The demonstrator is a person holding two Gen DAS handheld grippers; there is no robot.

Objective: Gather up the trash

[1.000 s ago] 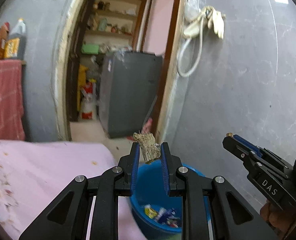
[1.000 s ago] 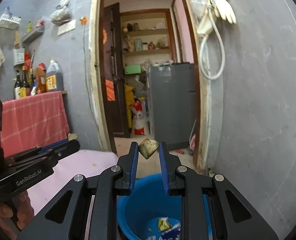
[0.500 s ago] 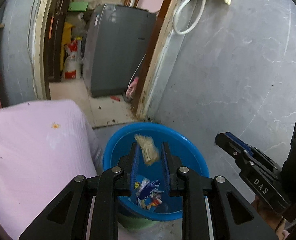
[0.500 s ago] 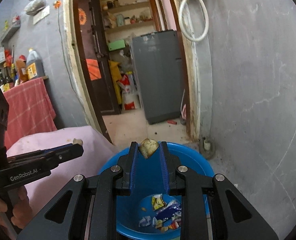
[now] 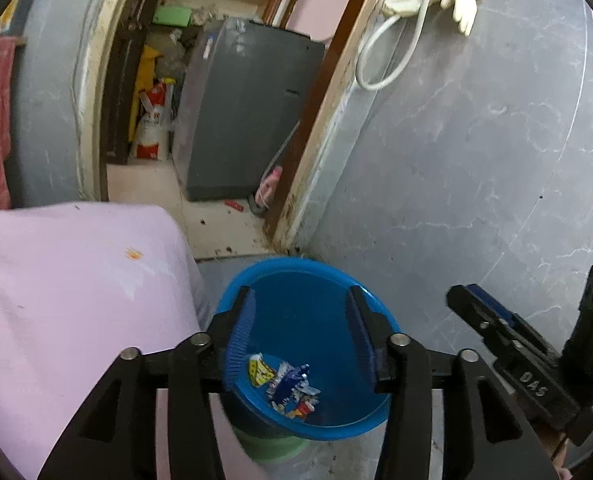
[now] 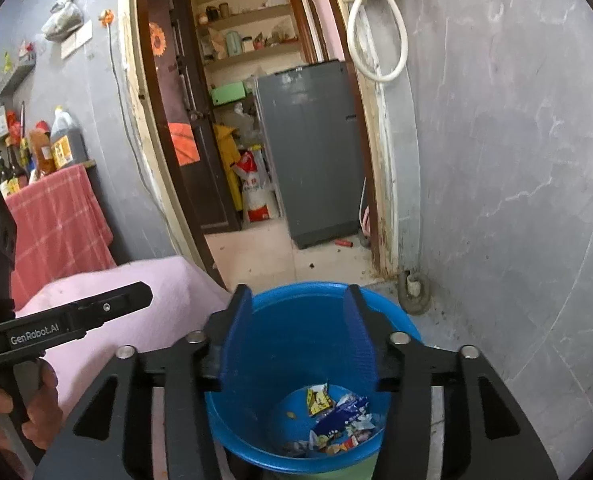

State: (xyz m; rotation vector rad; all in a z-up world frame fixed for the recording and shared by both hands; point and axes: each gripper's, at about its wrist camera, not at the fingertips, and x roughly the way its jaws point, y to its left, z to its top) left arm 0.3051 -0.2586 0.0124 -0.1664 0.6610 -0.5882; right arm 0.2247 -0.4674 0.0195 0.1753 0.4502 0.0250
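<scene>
Grippers are hanging side by side over a blue bin, which is the landmark for everything here. The left gripper is sitting directly above the bin's mouth with its two blue-padded fingers spread wide apart and nothing between them. The right gripper is poised the same way above the bin, jaws wide and empty. Both are tilting down into the opening, a pose that suits dropping things straight in rather than reaching for anything.

Trash is lying at the bottom of the bin: crumpled wrappers, one yellow, several blue and white, seen in the right wrist view as a loose heap against the near wall. No scrap is showing in either gripper, so the release step looks done.

To the left of the bin, touching or just beside its rim, a surface draped in a pink cloth is showing a small orange speck, possibly a crumb remaining to be picked up. Behind the bin, a doorway is opening onto a grey cabinet. To the right of the bin, a grey wall is rising close by. The bin is standing low beside the draped surface, likely so that scraps travel only a short way.
</scene>
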